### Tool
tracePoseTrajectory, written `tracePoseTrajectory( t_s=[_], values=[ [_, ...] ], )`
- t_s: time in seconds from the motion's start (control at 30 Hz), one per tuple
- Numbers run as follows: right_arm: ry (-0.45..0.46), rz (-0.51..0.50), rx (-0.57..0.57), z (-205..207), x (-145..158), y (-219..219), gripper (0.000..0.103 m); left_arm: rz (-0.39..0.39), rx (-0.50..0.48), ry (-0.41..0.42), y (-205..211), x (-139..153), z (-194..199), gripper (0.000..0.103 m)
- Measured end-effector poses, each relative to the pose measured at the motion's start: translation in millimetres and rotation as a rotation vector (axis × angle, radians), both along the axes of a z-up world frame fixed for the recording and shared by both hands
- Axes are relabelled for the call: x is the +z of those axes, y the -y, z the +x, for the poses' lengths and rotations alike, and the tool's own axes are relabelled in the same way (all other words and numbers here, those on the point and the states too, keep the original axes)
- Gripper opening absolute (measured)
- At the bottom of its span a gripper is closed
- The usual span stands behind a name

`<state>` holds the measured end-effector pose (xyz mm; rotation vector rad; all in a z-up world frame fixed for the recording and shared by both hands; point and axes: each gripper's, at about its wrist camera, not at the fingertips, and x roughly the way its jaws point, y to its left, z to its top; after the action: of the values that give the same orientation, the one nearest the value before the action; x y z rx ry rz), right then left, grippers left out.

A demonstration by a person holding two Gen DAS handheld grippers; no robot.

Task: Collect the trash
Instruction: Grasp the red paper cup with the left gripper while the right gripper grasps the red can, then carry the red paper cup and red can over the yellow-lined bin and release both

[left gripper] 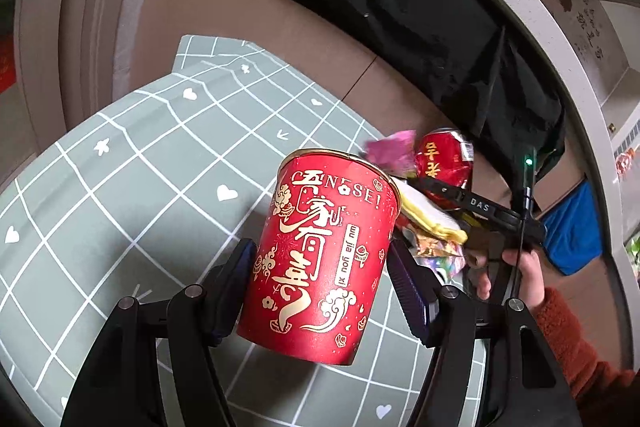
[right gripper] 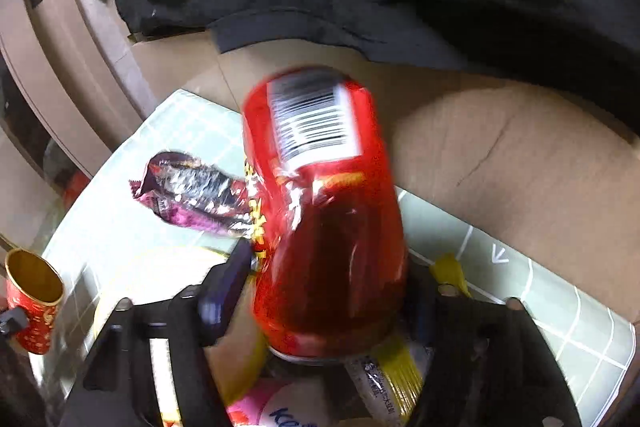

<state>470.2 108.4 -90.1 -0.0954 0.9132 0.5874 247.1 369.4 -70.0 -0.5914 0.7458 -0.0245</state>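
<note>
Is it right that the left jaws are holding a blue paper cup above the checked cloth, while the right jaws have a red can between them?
Not quite: the cup is red with gold lettering, not blue, as the left wrist view shows. The rest stands: the left gripper holds it above the checked cloth, and the right gripper has the red can between its jaws.

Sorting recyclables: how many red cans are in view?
1: the red can between the right gripper's jaws, above the wrapper pile. The left gripper holds a red paper cup. Others may be hidden.
</note>
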Motion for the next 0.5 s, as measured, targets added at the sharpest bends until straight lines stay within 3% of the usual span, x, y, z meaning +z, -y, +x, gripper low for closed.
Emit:
tracePoseTrajectory(
  t_s=[0.2,0.27,0.4,0.5],
  values=[
    [0.178,0.029,0.047,-46,49,18,0.059,0.016,-0.02,0.039,21,19,7,0.067],
    [0.219,0.061,0.039,-63,73,36,0.051,0.033,-0.038,0.066,36,31,10,0.067],
    [0.244,0.121,0.029,-84,101,70,0.05,0.058,-0.059,0.107,61,50,14,0.067],
    [0.243,0.13,0.031,-94,104,91,0.05,0.063,-0.072,0.124,80,61,14,0.067]
  ],
)
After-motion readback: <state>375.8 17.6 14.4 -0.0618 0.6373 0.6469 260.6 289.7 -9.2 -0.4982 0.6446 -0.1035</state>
